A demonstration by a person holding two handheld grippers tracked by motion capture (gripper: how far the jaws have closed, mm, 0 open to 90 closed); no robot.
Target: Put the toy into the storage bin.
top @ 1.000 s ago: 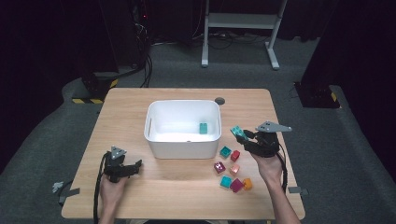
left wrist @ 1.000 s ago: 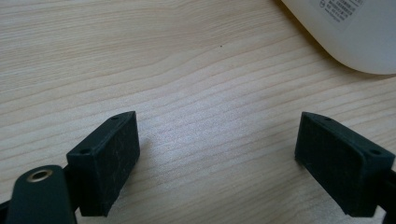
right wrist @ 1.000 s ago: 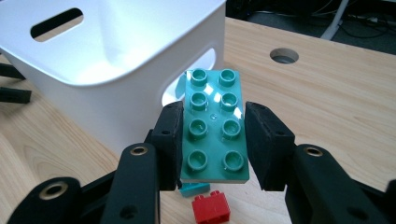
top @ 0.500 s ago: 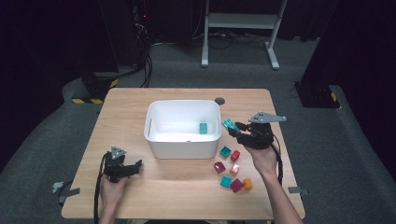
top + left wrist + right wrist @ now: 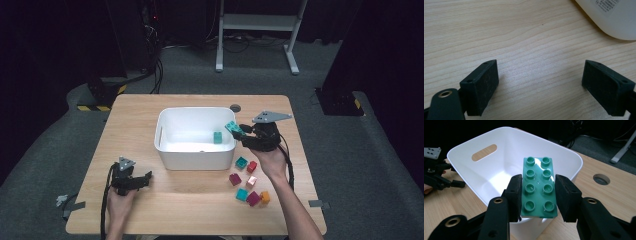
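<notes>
My right gripper (image 5: pixel 240 131) is shut on a long teal studded brick (image 5: pixel 232 127), held in the air over the right rim of the white bin (image 5: pixel 160 131). In the right gripper view the brick (image 5: pixel 538 182) lies studs up between the two pads, my right gripper (image 5: pixel 538 195) pinching its long sides, with the bin's hollow (image 5: pixel 499 177) beyond it. A small teal brick (image 5: pixel 218 137) lies inside the bin. My left gripper (image 5: pixel 144 178) rests on the table at front left, open and holding nothing; its jaws (image 5: pixel 541 85) stand wide over bare wood.
Several loose bricks lie right of the bin's front: teal (image 5: pixel 241 162), red (image 5: pixel 252 166), magenta (image 5: pixel 235 178), pink (image 5: pixel 251 182), orange (image 5: pixel 264 197). A round cable hole (image 5: pixel 235 107) sits behind the bin. The bin's corner (image 5: pixel 614 17) shows ahead of the left gripper.
My right gripper has risen and moved left with the teal brick, from beside the loose bricks to the bin's right rim. The left gripper has stayed put.
</notes>
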